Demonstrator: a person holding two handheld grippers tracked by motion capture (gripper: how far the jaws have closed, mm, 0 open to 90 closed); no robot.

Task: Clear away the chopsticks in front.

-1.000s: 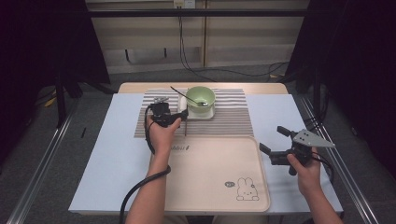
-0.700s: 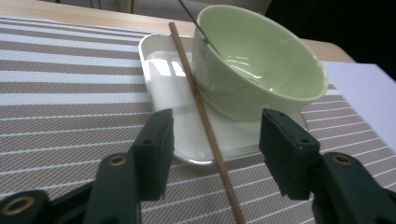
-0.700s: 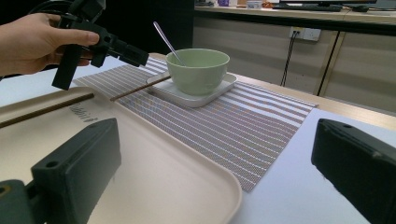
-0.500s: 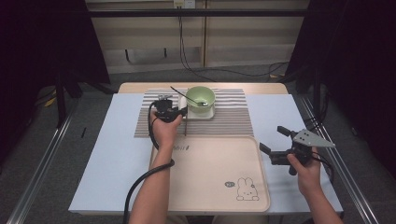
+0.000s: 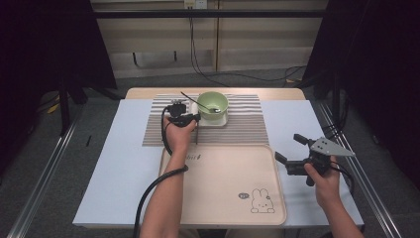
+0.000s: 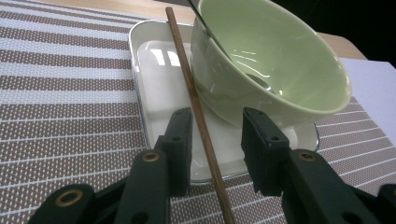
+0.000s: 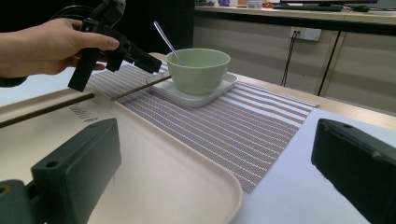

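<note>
The left gripper, jaws just closing but not yet touching, straddles the chopstick beside the green bowl; the right gripper stands apart.

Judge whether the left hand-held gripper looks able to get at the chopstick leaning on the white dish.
Probably yes: the left hand-held gripper already straddles the chopstick, jaws just closing, pads not touching yet.
</note>
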